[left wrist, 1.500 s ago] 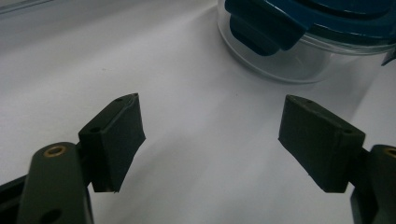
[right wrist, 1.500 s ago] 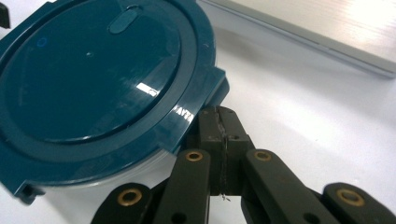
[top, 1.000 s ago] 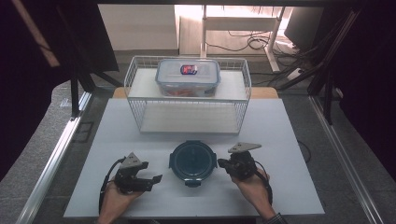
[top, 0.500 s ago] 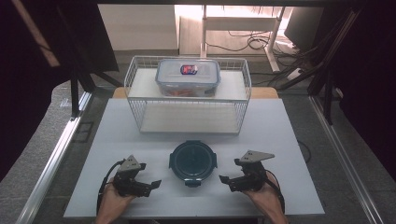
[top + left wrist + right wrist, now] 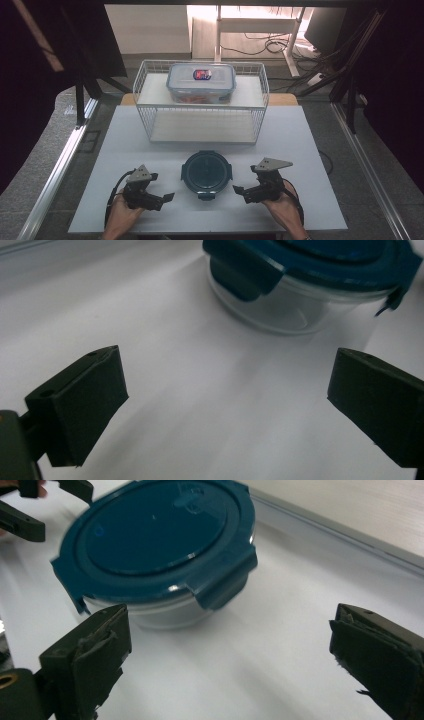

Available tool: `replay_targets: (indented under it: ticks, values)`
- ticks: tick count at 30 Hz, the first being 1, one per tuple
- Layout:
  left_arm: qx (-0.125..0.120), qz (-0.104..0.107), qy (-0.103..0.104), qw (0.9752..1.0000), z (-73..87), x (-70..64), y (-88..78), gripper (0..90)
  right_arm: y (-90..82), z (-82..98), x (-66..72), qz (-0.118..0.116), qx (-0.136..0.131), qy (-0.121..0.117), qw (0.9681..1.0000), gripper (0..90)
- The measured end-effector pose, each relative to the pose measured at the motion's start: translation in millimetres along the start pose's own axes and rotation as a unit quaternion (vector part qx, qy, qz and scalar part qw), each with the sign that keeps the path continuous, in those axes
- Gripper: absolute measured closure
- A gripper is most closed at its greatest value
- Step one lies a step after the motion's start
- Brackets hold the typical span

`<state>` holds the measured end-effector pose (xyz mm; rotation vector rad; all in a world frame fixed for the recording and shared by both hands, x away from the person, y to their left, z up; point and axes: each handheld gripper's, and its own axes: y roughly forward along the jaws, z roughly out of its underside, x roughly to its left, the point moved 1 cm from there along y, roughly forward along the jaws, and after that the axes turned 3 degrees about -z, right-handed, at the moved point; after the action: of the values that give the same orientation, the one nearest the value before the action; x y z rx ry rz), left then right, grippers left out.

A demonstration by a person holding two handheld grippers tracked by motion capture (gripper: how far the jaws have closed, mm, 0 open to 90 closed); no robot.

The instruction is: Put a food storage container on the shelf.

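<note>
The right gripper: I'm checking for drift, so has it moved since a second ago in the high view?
Yes. The right gripper has backed away from the round container toward the table's near edge, its fingers having just opened.

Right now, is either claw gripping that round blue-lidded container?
No: the round container sits alone on the white table, with the left claw and right claw open beside it.

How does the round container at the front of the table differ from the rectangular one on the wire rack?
The round container has a dark teal lid; the rectangular container has a clear lid with a small red and blue label. The round container sits on the white table between both grippers; the rectangular container rests up on the wire rack, behind it. Both have clear bodies and lids on.
</note>
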<state>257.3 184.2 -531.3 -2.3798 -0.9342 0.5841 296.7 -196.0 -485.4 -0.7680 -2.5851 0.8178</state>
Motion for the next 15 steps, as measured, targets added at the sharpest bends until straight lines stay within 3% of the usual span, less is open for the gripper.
replay_targets:
  ticks: [7, 12, 15]
  values:
    - [-0.006, 0.033, -0.011, 0.9994, -23.4, 0.8, 4.2, 1.9, 8.4, -12.6, -4.0, -0.021, 0.01, 0.02, 0.9995, 1.9]
    - [-0.006, 0.055, -0.027, 0.9981, -39.4, 3.1, 12.7, 2.7, 19.6, -21.0, 0.9, -0.026, 0.028, 0.024, 0.999, 0.5]
    - [-0.009, 0.079, -0.034, 0.9962, -50.0, 4.9, 21.3, 2.2, 28.3, -27.5, 2.4, -0.026, 0.043, 0.015, 0.9986, 0.4]
